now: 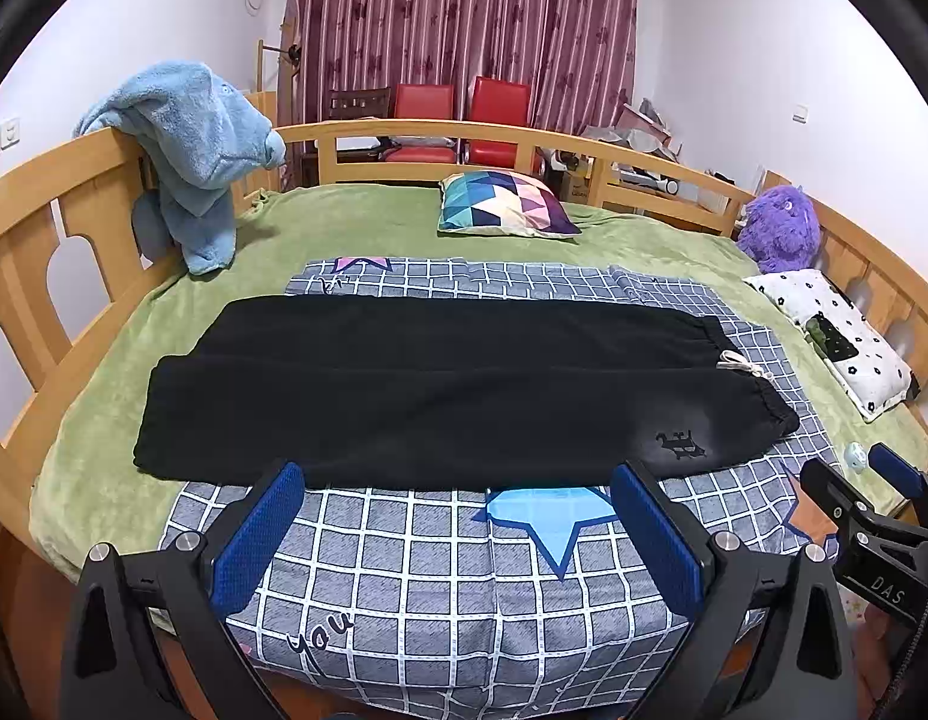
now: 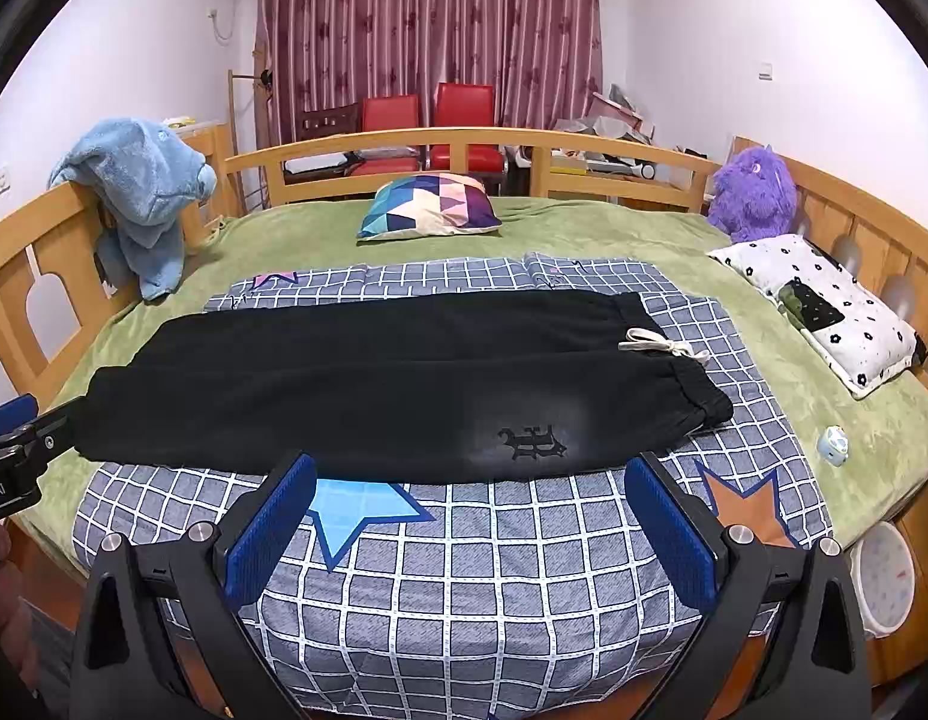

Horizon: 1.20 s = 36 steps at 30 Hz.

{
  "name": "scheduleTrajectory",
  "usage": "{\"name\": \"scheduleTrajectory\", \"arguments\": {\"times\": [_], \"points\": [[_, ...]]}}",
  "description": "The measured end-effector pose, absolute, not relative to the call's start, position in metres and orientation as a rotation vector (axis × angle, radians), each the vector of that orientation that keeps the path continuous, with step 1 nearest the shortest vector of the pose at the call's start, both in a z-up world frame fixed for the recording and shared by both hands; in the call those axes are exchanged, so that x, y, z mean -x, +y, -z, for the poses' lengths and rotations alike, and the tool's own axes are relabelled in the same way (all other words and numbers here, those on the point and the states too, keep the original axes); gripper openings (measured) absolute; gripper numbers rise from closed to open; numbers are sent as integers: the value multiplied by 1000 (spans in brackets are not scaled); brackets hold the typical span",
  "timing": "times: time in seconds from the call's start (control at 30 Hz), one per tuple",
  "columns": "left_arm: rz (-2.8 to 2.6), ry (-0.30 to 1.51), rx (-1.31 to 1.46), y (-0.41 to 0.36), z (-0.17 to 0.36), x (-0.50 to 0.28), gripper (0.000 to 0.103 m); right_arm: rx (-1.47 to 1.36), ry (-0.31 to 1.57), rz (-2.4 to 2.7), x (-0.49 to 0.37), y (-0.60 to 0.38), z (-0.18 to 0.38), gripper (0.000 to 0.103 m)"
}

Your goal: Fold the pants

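Black pants [image 1: 440, 384] lie flat across a grey checked sheet [image 1: 440, 576] on the bed, legs side by side, cuffs to the left, waistband with a white drawstring [image 1: 742, 363] to the right. They also show in the right wrist view [image 2: 368, 384], with a dark logo [image 2: 532, 443] near the front edge. My left gripper [image 1: 458, 474] is open and empty, just short of the pants' near edge. My right gripper [image 2: 471, 465] is open and empty, near the logo; it also shows in the left wrist view [image 1: 883, 480].
A wooden rail [image 1: 440, 135] rings the bed with its green blanket [image 1: 356, 228]. A blue towel [image 1: 194, 144] hangs on the left rail. A colourful cushion [image 1: 505, 204], a purple plush toy [image 1: 781, 228], a white flowered pillow [image 1: 835, 336] and a small round object [image 2: 832, 444] lie around.
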State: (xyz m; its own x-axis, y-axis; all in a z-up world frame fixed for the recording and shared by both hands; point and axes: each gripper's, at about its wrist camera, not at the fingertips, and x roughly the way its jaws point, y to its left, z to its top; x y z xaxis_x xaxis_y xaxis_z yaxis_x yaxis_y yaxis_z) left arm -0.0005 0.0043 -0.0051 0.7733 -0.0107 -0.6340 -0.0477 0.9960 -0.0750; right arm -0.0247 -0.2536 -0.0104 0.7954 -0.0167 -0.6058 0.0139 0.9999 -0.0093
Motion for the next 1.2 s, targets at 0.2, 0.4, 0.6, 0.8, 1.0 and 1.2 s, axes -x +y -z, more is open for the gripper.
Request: {"name": "scheduleTrajectory", "arguments": {"times": [0.2,0.4,0.6,0.8,1.0,1.2], "points": [[-22,686,89,3,5,1,103,9,650,16,24,-253,10,101],[-20,690,88,4,6,1,103,11,650,16,24,-252,11,101],[-18,689,90,4,5,0,103,12,648,17,24,-252,10,101],[-17,689,92,4,6,0,103,14,649,20,24,-251,10,101],[-10,686,99,4,7,0,103,15,650,21,25,-251,10,101],[-5,684,97,2,7,0,103,16,650,24,26,-251,10,101]]}}
